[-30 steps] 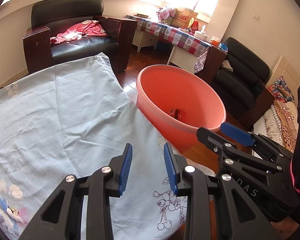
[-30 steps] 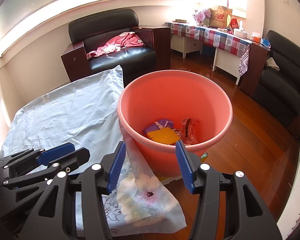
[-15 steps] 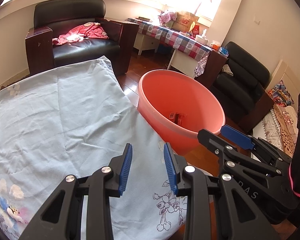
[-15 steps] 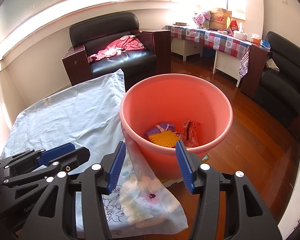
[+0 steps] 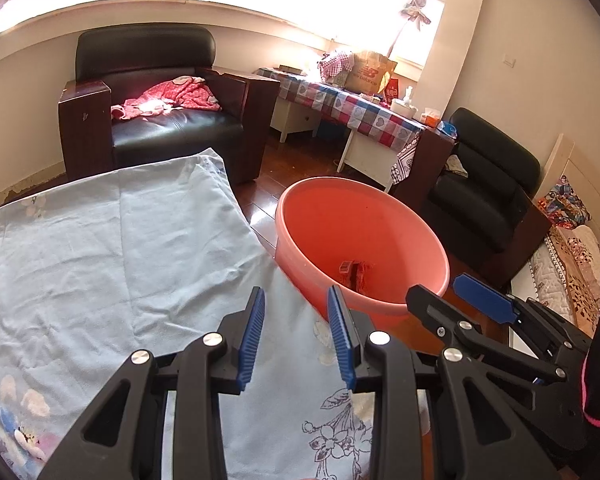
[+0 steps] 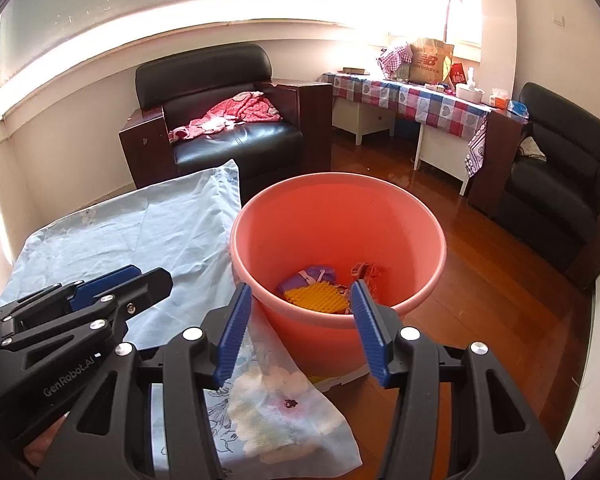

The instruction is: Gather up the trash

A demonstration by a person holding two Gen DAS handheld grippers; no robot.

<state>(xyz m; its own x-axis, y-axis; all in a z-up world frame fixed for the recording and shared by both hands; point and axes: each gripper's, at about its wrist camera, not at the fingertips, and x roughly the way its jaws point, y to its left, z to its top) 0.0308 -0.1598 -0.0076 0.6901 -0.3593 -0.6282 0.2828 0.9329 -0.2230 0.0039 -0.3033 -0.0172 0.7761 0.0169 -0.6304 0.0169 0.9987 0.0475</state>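
While both grippers hang empty, the collected trash lies in the pink tub at about twelve o'clock from the right one.

As seen from the right wrist, the right gripper (image 6: 300, 328) has its jaws set wide with nothing between them, and the pink tub (image 6: 428, 292) stands just ahead of its fingertips, holding a yellow bumpy piece (image 6: 316, 298), a purple wrapper (image 6: 318, 273) and a red wrapper (image 6: 370, 271). From the left wrist, the left gripper (image 5: 296, 334) is partly open and holds nothing; it hangs over the light blue sheet (image 5: 112, 256), with the tub at about one o'clock and the right gripper beside it at three o'clock. No loose trash shows on the sheet, so by my judgement the right hand is nearer the tub, and any next piece must be sought elsewhere.
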